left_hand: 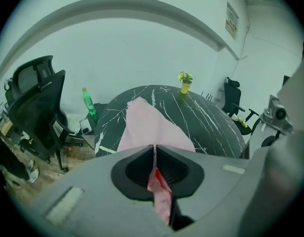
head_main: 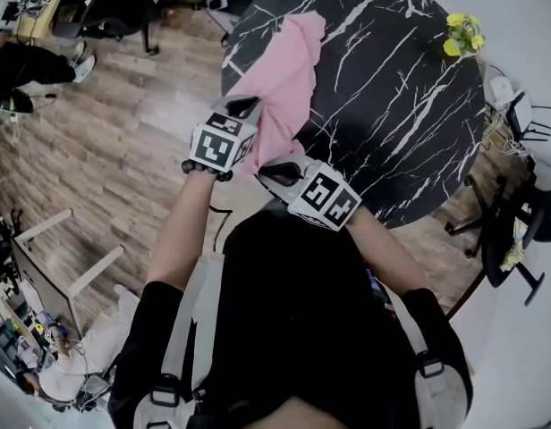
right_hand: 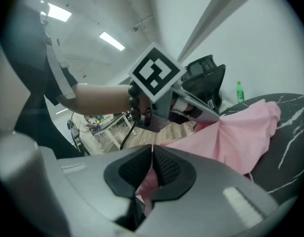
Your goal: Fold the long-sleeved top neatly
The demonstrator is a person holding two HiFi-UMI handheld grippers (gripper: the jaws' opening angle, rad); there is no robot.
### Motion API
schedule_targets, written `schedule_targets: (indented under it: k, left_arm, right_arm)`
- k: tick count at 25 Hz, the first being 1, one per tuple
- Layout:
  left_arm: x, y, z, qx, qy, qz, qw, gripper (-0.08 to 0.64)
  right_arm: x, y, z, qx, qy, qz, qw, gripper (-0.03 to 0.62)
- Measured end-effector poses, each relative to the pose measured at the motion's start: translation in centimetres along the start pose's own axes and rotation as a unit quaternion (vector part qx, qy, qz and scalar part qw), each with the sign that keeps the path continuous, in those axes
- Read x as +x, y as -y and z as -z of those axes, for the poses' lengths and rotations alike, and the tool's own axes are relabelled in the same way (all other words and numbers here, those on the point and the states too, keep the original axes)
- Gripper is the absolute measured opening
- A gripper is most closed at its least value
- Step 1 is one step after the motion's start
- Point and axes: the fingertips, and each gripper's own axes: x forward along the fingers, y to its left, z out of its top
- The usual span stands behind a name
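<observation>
Round black table [head_main: 392,123] (white-veined), pink top [head_main: 289,70] lying across it, yellow potted plant [head_main: 463,34] near its rim

Left claw [head_main: 242,108]: jaws closed, with a fold of the pink top [head_main: 289,70] pinched between the pads. It points forward and downward.

Right claw [head_main: 274,170]: jaws also closed on the pink top, with fabric bunched behind the pads. It is angled toward the left claw, and its tip sits just below and beside it.

Both claws are held close together ahead of the chest. Left forearm [head_main: 182,231]: bare, extended forward. Right forearm [head_main: 383,248]: bare, angled inward across the body.
</observation>
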Motion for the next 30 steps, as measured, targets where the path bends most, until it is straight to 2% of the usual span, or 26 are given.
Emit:
schedule_targets:
  k: [6, 10, 16, 20, 22, 25, 30]
  left_arm:
    - [-1.3, -3.1, 2.5, -0.038, 0.014, -0.011, 0.9991, 0.039]
    - [-2.3, -4.4, 3.9, -0.071, 0.025, -0.017, 0.9970, 0.048]
    - [-1.9, -5.5, 5.3, -0.085, 0.025, -0.023, 0.9958, 0.048]
    - [-1.3, -5.7, 5.4, -0.094, 0.034, -0.021, 0.9947, 0.048]
    - [-1.1, -5.8, 5.9, -0.102, 0.036, -0.022, 0.9938, 0.048]
    - [-1.1, -5.9, 6.4, -0.111, 0.036, -0.022, 0.9929, 0.048]
    - [-1.0, -5.6, 6.2, -0.111, 0.038, -0.020, 0.9929, 0.050]
  right_arm:
    - [7.1, 0.4, 1.4, 0.001, -0.045, 0.021, 0.999, 0.014]
    - [9.8, 0.7, 2.3, 0.005, -0.064, 0.023, 0.998, 0.029]
    - [11.2, -0.6, 2.8, -0.014, -0.092, -0.006, 0.996, 0.129]
    - [9.0, -1.2, 1.6, -0.041, -0.074, -0.018, 0.996, 0.183]
    - [6.6, -0.2, 0.5, -0.037, -0.053, 0.005, 0.998, 0.184]
    - [2.8, 4.0, -0.4, 0.009, -0.022, 0.061, 0.998, 0.184]
    - [-1.7, 12.0, -0.3, 0.086, -0.001, 0.155, 0.984, 0.179]
